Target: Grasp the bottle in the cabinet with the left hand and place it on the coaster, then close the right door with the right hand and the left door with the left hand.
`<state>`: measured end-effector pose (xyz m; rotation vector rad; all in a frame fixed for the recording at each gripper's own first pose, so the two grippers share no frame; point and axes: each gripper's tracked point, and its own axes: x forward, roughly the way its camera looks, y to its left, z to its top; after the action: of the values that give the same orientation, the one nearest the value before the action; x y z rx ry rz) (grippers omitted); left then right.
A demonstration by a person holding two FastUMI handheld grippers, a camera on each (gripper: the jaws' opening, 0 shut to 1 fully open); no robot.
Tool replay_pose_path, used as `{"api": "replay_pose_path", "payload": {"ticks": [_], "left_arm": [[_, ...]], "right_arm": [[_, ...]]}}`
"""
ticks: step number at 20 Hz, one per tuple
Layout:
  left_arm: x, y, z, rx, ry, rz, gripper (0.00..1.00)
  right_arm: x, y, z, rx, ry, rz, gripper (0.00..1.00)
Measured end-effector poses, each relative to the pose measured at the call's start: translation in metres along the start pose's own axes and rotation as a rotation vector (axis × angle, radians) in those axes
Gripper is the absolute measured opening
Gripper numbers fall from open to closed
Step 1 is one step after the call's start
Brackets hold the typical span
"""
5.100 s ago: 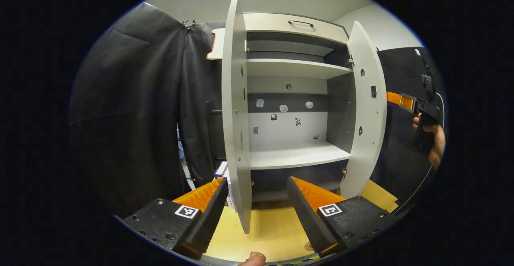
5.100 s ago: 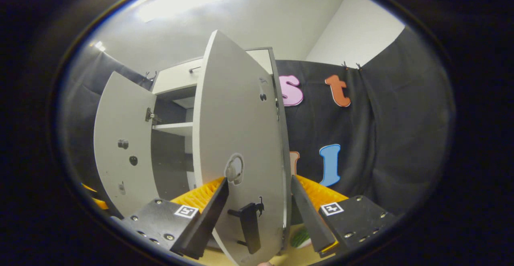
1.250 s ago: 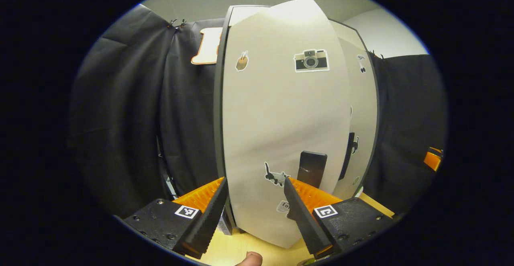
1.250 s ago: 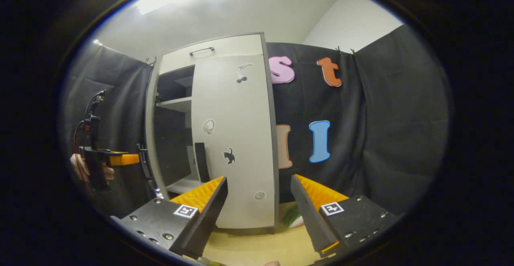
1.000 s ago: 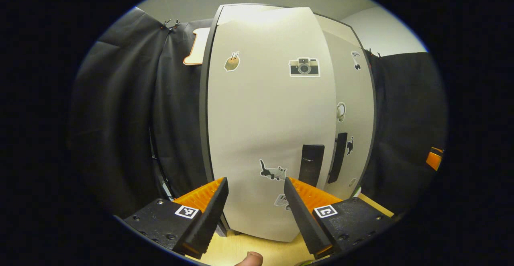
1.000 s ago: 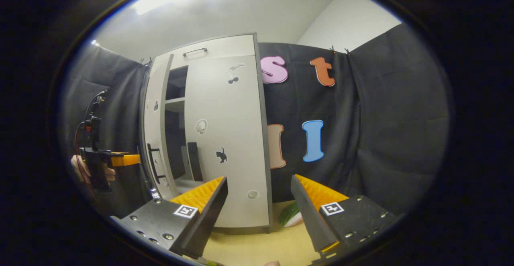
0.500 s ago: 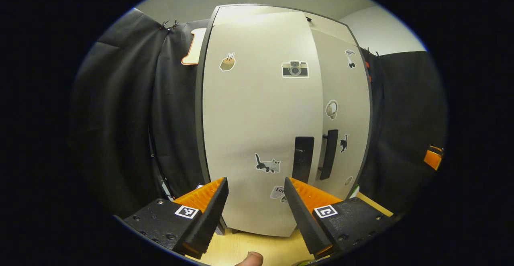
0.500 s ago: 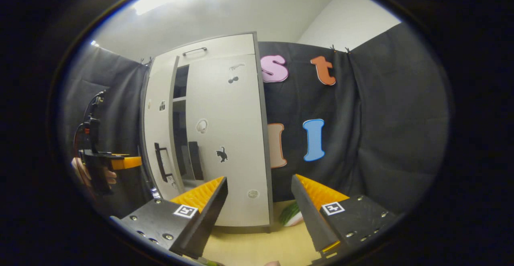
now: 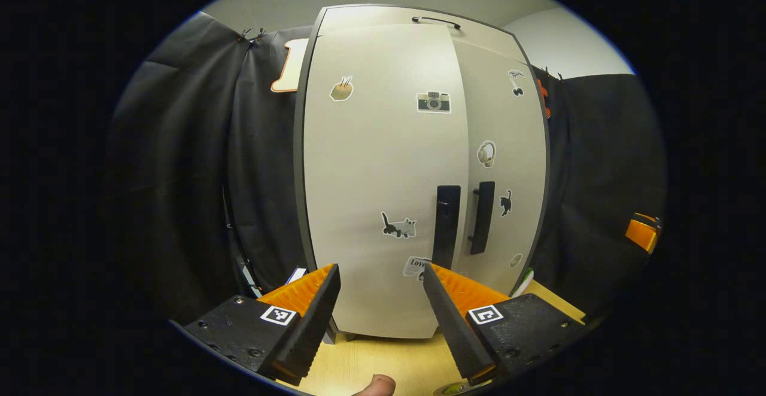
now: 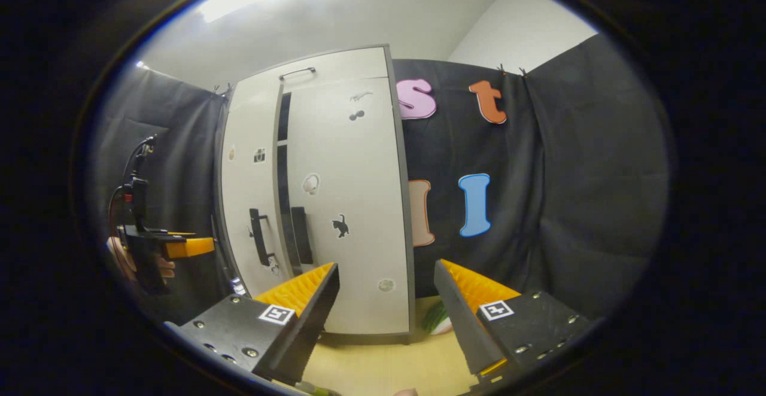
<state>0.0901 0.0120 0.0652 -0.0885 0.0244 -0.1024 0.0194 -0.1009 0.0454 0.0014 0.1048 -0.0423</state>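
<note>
Booth cabinet (image 9: 383, 163) bears stickers; wording unreadable.

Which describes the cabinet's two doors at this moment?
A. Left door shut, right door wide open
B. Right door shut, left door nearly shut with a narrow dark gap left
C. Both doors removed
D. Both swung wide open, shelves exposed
B: in the right gripper view the right door lies flush, while the left door leaves a thin dark gap beside it; both the left gripper and the right gripper are open.
</note>
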Motion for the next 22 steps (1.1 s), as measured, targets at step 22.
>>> {"api": "replay_pose_path", "payload": {"ticks": [22], "left_arm": [[-0.017, -0.004, -0.009, -0.002, 0.005, -0.012, 0.89]], "right_arm": [[0.008, 0.032, -0.005, 0.004, 0.004, 0.026, 0.96]]}}
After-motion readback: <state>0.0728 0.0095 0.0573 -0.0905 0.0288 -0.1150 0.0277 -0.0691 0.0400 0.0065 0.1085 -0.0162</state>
